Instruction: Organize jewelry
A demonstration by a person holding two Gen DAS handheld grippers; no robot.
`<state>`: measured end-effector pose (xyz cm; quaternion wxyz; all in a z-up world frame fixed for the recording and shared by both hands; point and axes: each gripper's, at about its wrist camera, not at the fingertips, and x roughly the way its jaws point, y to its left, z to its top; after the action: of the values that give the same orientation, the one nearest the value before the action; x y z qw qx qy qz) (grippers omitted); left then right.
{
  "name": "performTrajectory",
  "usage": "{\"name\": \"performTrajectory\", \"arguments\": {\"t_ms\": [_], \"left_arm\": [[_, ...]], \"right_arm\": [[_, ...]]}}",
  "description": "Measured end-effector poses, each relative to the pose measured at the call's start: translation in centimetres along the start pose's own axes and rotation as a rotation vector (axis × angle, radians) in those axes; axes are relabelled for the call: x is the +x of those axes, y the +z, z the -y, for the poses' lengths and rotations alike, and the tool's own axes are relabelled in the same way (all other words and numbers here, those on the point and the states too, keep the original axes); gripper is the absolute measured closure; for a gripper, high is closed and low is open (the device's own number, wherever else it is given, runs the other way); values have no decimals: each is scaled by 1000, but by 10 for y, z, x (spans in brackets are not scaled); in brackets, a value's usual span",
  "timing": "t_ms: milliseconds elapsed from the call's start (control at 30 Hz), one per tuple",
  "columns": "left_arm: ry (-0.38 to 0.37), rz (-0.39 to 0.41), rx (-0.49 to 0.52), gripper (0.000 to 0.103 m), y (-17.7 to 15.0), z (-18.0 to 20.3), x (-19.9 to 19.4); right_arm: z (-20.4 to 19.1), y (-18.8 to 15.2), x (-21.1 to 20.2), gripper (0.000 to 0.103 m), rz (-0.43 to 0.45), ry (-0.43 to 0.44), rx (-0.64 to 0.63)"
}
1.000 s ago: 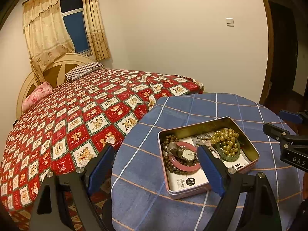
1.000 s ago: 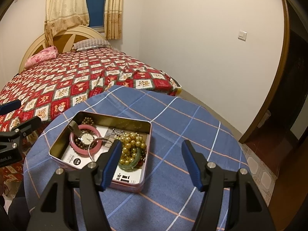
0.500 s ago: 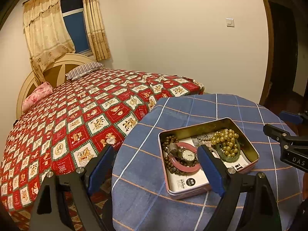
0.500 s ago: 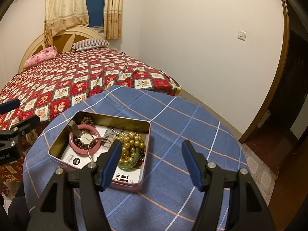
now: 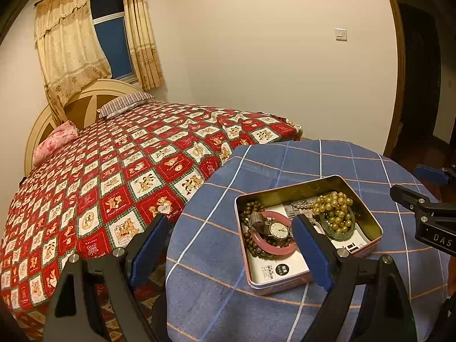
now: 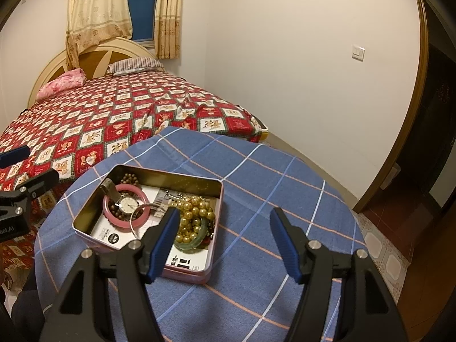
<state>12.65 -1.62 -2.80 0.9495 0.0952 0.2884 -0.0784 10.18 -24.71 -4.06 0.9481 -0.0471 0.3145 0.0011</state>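
Left wrist view shows the left gripper [image 5: 230, 245] hovering with its fingers spread wide and nothing between them, above the near edge of a round counter [image 5: 285, 171] draped in blue check cloth. The right gripper [image 6: 225, 238] likewise stands wide apart and empty, aimed down past the tin [image 6: 199, 273]. That open metal tin sits on the counter's left part as the right view frames it, and all the jewelry lies inside, tangled together over a printed card. A pink bangle [image 6: 109, 212] rests at the tin's left, with a watch [image 6: 128, 203] lying across it and dark wooden beads [image 6: 129, 178] partly under both. A thin metal ring [image 6: 134, 222] overlaps the bangle's near side. At the right, gold beads [image 6: 196, 213] are heaped on a green bangle [image 6: 189, 243], with a fine chain [image 6: 171, 195] behind them. The bangles look stiff and smooth, probably slippery and, if stone or glass, breakable, so a grip across the band's rim seems best. The bead strands are limp and will likely sag and drag neighbours along; pinching a bunch near the middle would suit. The watch is probably heaviest; its case or strap offers the firmest hold. The bed [image 5: 114, 171] stands beyond the counter.
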Motion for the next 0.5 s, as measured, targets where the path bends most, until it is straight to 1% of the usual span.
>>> {"name": "performTrajectory", "arguments": {"t_ms": [300, 367, 500], "left_arm": [[9, 1, 1, 15, 2, 0, -1], [-2, -5, 7, 15, 2, 1, 0], [9, -7, 15, 15, 3, 3, 0]], "right_arm": [[0, 1, -3, 34, 8, -2, -4], [0, 2, -4, 34, 10, -3, -4], [1, 4, -4, 33, 13, -4, -5]]}}
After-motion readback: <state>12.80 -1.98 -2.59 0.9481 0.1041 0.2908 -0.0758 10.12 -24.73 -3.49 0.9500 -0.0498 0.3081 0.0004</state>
